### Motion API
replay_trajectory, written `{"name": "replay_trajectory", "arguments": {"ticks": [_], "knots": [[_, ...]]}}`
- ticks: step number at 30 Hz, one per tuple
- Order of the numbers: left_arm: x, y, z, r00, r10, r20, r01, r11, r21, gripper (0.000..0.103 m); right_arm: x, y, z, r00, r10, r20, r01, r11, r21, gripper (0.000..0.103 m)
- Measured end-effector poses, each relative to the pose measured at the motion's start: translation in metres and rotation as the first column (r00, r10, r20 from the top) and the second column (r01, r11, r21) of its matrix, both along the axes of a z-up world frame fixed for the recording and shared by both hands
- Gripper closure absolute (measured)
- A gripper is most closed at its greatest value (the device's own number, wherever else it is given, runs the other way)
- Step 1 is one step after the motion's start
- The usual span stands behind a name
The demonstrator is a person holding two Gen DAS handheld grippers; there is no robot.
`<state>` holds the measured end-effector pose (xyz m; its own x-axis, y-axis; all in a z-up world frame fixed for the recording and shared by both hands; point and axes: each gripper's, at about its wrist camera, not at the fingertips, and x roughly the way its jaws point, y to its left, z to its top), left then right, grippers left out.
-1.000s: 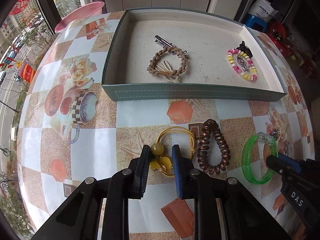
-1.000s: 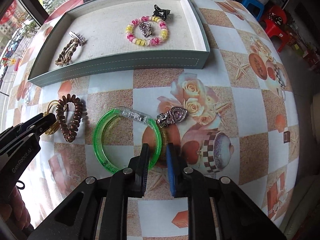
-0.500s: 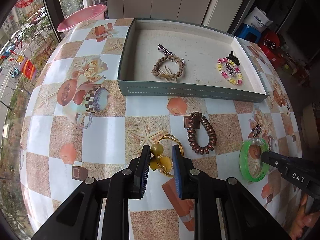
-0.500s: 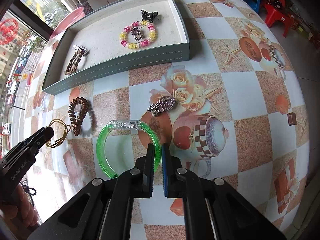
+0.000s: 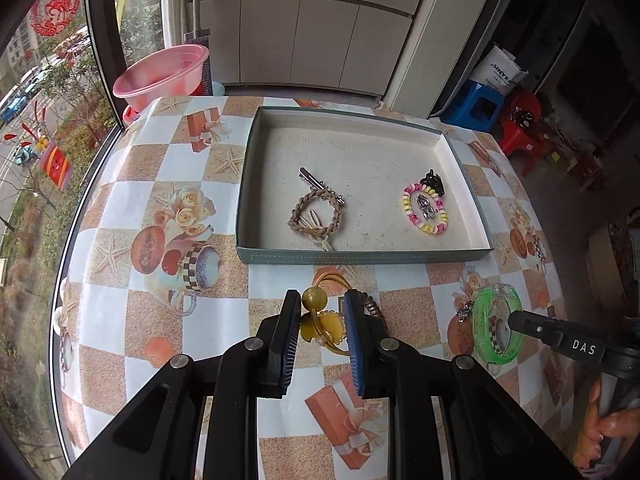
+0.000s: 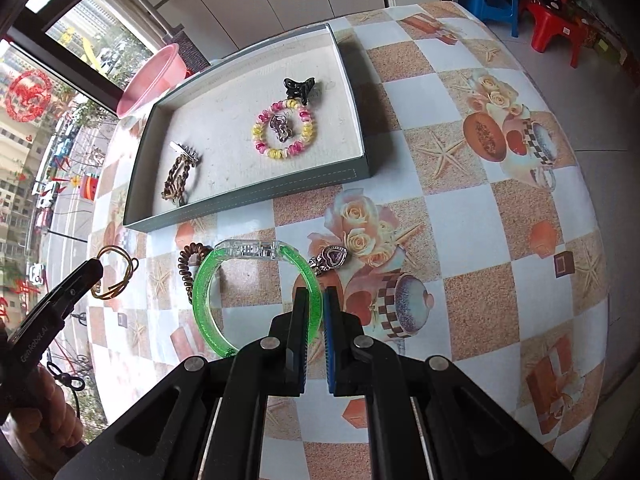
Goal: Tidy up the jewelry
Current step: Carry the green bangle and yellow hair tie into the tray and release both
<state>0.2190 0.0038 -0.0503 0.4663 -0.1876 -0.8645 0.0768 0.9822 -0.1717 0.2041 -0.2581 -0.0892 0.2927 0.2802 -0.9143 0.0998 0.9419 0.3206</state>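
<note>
The left hand-held gripper (image 5: 322, 312) is clamped on a yellow hair tie (image 5: 320, 320) with a round bead and a flower charm; its elastic loop is mostly hidden behind the blue pads in the left wrist view, though the right wrist view shows the loop hanging free of the bench (image 6: 500, 240) at about 9 o'clock. The right hand-held gripper (image 6: 316, 300) is closed on the rim of a green bangle (image 6: 208, 304), whose clear clasp section sits at 12 o'clock of the ring; the gripped stretch is covered by the fingers. A brown spiral hair tie (image 6: 188, 260) lies on the bench, half hidden behind the bangle and, in the left view, behind the left gripper's right finger. A small heart charm (image 6: 332, 258) lies just beside the bangle at 2 o'clock; its detail is hard to read. The tray (image 5: 360, 258) holds a braided bracelet (image 5: 316, 216) with a silver clip (image 5: 316, 182) touching it, a pink-and-yellow beaded bracelet (image 5: 424, 210) ringing a small silver piece, and a black claw clip (image 5: 432, 180). A hand (image 5: 612, 436) is cut off at the frame edge.
</note>
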Motion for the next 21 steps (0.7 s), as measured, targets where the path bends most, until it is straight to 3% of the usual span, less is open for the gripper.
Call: {"name": "replay_trajectory", "arguments": {"ticks": [11,21], "knots": [[0.049,-0.015,0.020,0.998,0.004,0.060,-0.004,1.000,0.000,0.068,0.062,-0.002,0.033,0.997,0.019,0.068,-0.021,0.999,0.035,0.095],[0.105,-0.022,-0.007,0.998,0.056,0.027,-0.056,0.998,0.019,0.068,0.122,0.013,0.027,0.995,0.062,0.082,-0.064,0.998,0.014,0.096]]}}
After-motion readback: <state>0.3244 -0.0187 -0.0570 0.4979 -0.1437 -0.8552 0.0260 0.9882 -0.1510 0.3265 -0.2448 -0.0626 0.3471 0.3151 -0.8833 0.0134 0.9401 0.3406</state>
